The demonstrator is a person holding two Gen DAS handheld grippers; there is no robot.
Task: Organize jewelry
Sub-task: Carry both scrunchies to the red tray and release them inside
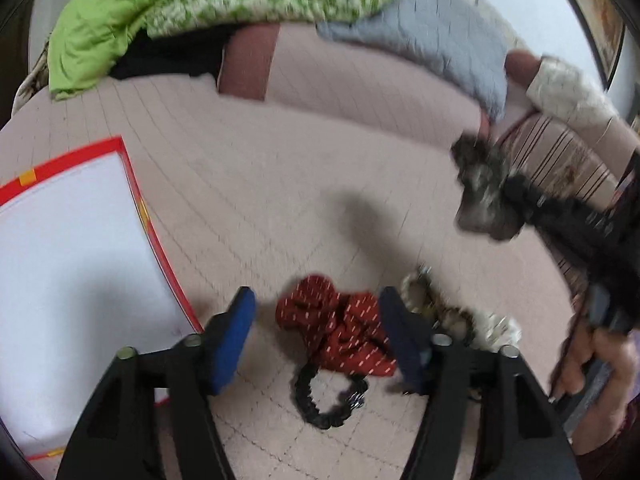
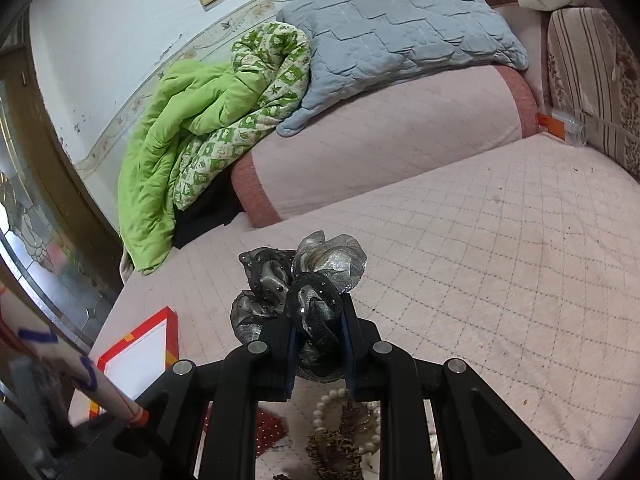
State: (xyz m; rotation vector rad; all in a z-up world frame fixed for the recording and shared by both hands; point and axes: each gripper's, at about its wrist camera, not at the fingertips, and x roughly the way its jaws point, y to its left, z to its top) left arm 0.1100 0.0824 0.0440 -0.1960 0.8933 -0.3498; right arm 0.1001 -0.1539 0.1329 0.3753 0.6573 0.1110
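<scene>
My left gripper (image 1: 316, 308) is open low over the pink quilted bed, its blue pads either side of a red dotted scrunchie (image 1: 340, 336). A black beaded bracelet (image 1: 324, 400) lies just below it, and pearl and leopard-print pieces (image 1: 452, 316) lie to the right. My right gripper (image 2: 318, 332) is shut on a grey-silver gauzy scrunchie (image 2: 300, 280) and holds it above the bed; it shows at the right of the left wrist view (image 1: 484, 188). A pearl bracelet (image 2: 340, 404) and a leopard band (image 2: 332, 452) lie under it. A red-rimmed white box (image 1: 60, 260) sits at left.
A green quilt (image 2: 192, 128) and a grey-blue pillow (image 2: 392, 36) lie on a pink bolster (image 2: 380, 148) at the back. A striped cushion (image 2: 588, 80) stands at the right. The red-rimmed box also shows in the right wrist view (image 2: 138, 356).
</scene>
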